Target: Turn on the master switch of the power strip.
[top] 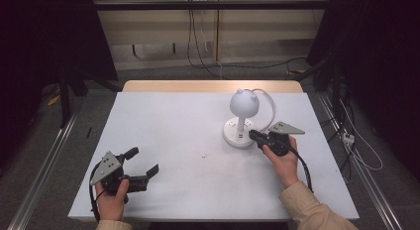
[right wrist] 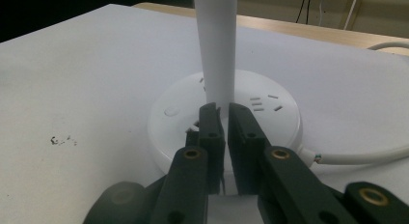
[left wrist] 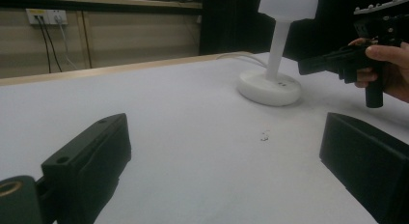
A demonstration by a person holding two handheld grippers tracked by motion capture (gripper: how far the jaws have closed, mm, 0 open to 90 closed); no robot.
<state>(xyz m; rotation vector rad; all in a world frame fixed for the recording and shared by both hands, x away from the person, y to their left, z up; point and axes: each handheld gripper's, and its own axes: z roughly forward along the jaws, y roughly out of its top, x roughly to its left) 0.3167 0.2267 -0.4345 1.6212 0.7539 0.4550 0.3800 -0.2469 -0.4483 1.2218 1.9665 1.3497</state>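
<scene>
A white lamp stands right of the table's middle, with a round head [top: 243, 103] on a thin stem [right wrist: 215, 45] and a disc base [top: 236, 137] with socket slots. My right gripper [top: 251, 134] lies low over the near side of that base [right wrist: 270, 118]. Its jaws [right wrist: 222, 110] stand almost together, with only a thin slit and nothing seen between them, and their tips sit at the foot of the stem. My left gripper [top: 144, 160] rests near the front left corner, open, with bare table between its fingers [left wrist: 91, 156]. In the left gripper view, the lamp base [left wrist: 269, 89] and the right gripper [left wrist: 304, 65] lie farther off.
The lamp's white cable [top: 271, 108] loops behind it toward the back right and leaves the base at the right [right wrist: 361, 156]. Small dark specks [top: 204, 154] mark the white tabletop [top: 173, 116]. A wooden edge [top: 213, 86] borders the back. Floor cables and metal rails flank the table.
</scene>
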